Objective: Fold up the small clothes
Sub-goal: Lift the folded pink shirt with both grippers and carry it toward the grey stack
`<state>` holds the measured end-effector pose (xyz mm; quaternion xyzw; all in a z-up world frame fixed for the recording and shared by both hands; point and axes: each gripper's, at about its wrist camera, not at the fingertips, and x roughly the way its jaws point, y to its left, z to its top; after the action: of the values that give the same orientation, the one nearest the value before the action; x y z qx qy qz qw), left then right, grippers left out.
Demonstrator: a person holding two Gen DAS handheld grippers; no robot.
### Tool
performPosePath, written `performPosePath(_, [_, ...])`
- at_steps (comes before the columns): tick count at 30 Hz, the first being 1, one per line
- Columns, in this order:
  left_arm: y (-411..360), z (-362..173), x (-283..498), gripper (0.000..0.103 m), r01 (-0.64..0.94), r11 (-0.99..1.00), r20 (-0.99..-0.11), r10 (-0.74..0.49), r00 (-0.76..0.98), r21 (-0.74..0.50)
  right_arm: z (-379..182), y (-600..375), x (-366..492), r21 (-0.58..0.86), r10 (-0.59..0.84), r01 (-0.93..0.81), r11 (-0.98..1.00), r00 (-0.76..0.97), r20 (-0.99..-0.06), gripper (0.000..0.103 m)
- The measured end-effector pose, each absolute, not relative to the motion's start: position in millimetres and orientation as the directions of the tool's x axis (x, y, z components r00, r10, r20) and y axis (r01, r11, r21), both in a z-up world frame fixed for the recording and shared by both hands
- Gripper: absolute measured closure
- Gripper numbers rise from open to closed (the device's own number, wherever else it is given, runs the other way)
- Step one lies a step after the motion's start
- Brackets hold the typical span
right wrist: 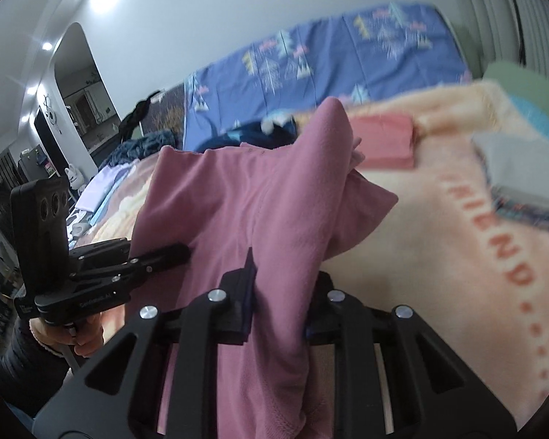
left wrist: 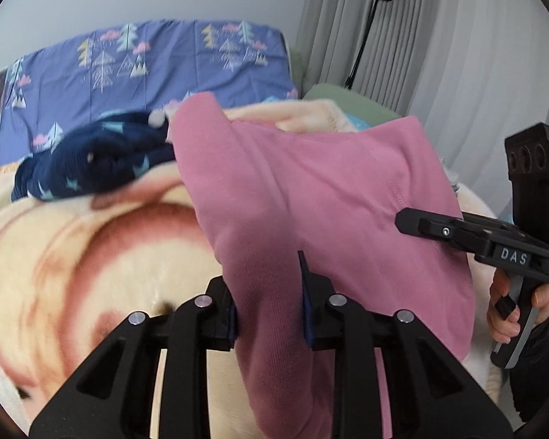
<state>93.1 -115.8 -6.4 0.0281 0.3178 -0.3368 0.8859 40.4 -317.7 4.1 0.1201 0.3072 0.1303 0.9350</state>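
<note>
Gripping the pink garment (left wrist: 311,190) at two points, both grippers hold it lifted above the cream fleece blanket (left wrist: 102,263) that covers the bed. The left gripper (left wrist: 269,307) has its jaws closed on a bunched fold of the pink fabric, which passes between the pads and hangs below them. The right gripper (right wrist: 278,292) is clamped on a second fold of the same garment in the same manner. In the left wrist view the right gripper enters from the right edge, its fingers meeting the fabric at a seam. In the right wrist view the left gripper enters from the left edge and bites the cloth at its near border.

Key relation: the garment spans between the two grippers, with its long axis running roughly from one grip to the other. The free portion extends forward, away from both sets of jaws, toward the far side of the bed. Neither hand is clearly nearer to the free portion; the hold is close to symmetrical.

Judgement: the next move likely requires both grippers to carry the cloth forward and lower it flat onto the blanket.

Adjacent items: a navy patterned garment (left wrist: 95,161) lies beyond the pink one. A folded coral-pink item (right wrist: 382,141) and a folded grey item (right wrist: 523,175) rest on the blanket to the right.
</note>
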Motion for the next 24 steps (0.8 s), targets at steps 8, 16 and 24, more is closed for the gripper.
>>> performPosePath(8, [-138, 22, 57, 0.077, 0.668, 0.732, -0.53, -0.622, 0.576, -0.134, 31, -331, -9, 0.27, 0.277, -0.161, 0.949, 0.835, -0.476, 0.083])
performPosePath(16, [-169, 49, 24, 0.077, 0.723, 0.688, -0.473, -0.656, 0.588, -0.056, 55, -357, -51, 0.263, 0.228, -0.126, 0.957, 0.885, -0.406, 0.083])
performPosePath(24, [-212, 72, 12, 0.078, 0.759, 0.65, -0.44, -0.668, 0.6, 0.048, 75, -382, -78, 0.226, 0.125, -0.044, 0.973, 0.927, -0.354, 0.083])
